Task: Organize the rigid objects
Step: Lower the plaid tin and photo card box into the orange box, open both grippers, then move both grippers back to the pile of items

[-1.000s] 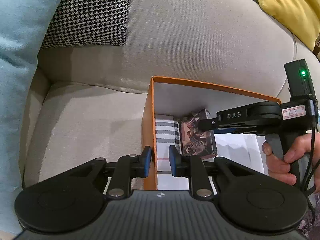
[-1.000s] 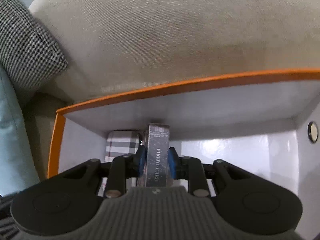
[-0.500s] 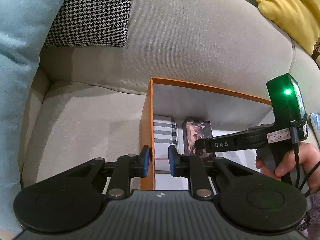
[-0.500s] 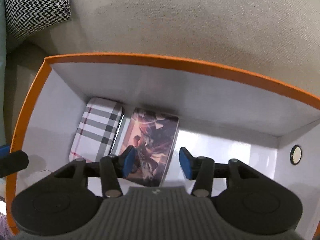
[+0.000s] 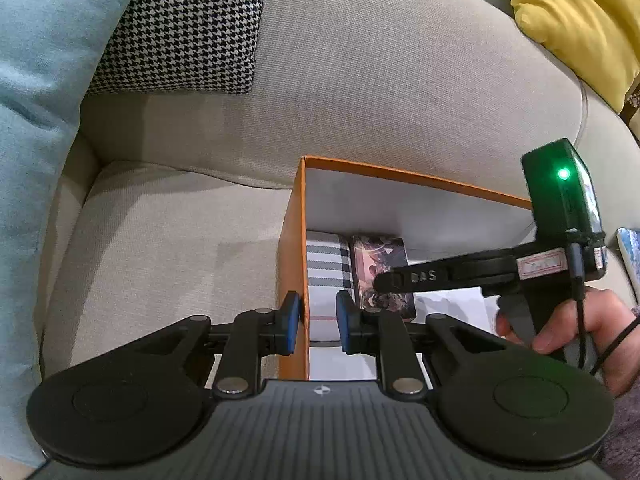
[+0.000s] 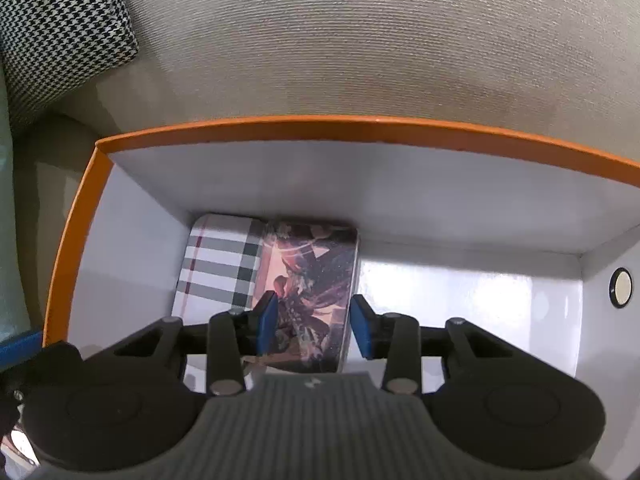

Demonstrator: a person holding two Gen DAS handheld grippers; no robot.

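We hold the orange box (image 5: 294, 264) by its side wall in the left claw (image 5: 316, 322), while the right claw (image 6: 314, 326) hangs open over the illustrated card box (image 6: 310, 284). That box lies flat just below its fingers, beside the plaid case (image 6: 218, 262). We judge this placement done; next we must lift clear and fetch another item.

Orange box (image 6: 280, 130): matt card rim, smooth white inner walls, glossy floor with reflected light. Inside it, against the far wall, a plaid tin (image 6: 218, 260) and a printed card box (image 6: 312, 280), both smooth with slight sheen. Behind the box, sofa (image 6: 360, 40) in coarse ribbed weave; houndstooth cushion (image 5: 184, 28) in woven cloth.
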